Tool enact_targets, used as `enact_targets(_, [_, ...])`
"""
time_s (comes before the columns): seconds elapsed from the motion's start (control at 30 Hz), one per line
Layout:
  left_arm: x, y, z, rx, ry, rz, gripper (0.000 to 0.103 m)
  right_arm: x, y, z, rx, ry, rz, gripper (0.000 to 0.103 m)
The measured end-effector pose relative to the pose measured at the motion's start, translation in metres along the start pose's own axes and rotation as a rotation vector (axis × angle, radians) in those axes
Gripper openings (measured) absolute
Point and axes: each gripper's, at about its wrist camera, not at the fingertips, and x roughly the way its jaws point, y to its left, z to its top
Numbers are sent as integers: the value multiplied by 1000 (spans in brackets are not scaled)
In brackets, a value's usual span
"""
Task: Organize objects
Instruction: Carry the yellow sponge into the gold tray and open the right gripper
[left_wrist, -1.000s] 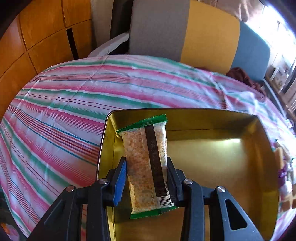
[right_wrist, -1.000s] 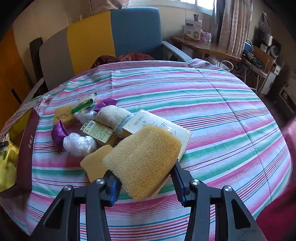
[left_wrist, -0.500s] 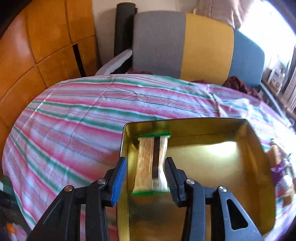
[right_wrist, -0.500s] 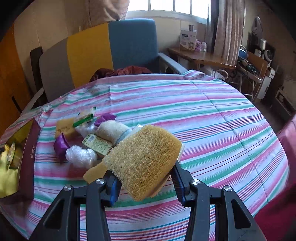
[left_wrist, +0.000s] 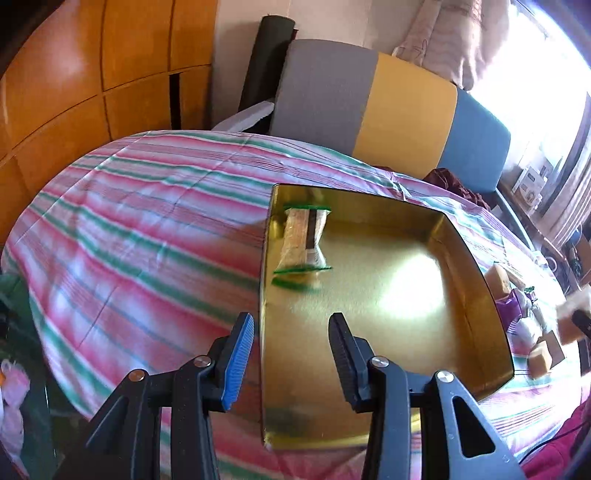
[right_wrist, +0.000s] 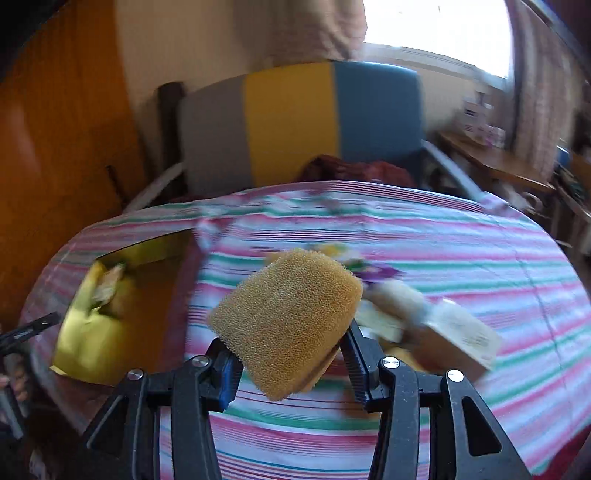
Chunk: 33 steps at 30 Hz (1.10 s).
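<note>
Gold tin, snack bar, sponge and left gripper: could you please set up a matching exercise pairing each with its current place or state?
Things:
1. snack bar
2. loofah sponge
3. left gripper
4. gold tin

Place or state:
A. open, nothing between its fingers
B. clamped in the right gripper, off the table
C. lying inside the tin, by its left wall
D. resting open on the striped tablecloth

Pairs: 1-C, 2-B, 3-A, 4-D

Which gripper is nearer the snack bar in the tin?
Left. The left gripper, empty, hangs just short of the snack bar; the right gripper, holding a sponge, is beyond the tin.
</note>
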Motion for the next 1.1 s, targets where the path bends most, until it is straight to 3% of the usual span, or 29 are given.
enact_targets(0.27, [-13,25,-19,-60,-5,14,42,61,156,11,-231,140,273,49])
enact_targets(0.53, [-20,47,-28,-108,-23,34,42,141,266,1,-333,298,384,50])
enact_targets(0.9, [-15,60,-31,-131,-28,57,42,191,337,-8,-443,363,364,50])
enact_targets(1.0, [-15,58,-32,-124,-33,60,42,194,343,-8,-456,352,380,56])
enact_targets(1.1, [-18,57,-32,-119,-40,64,42,187,341,-6,-442,332,413,75])
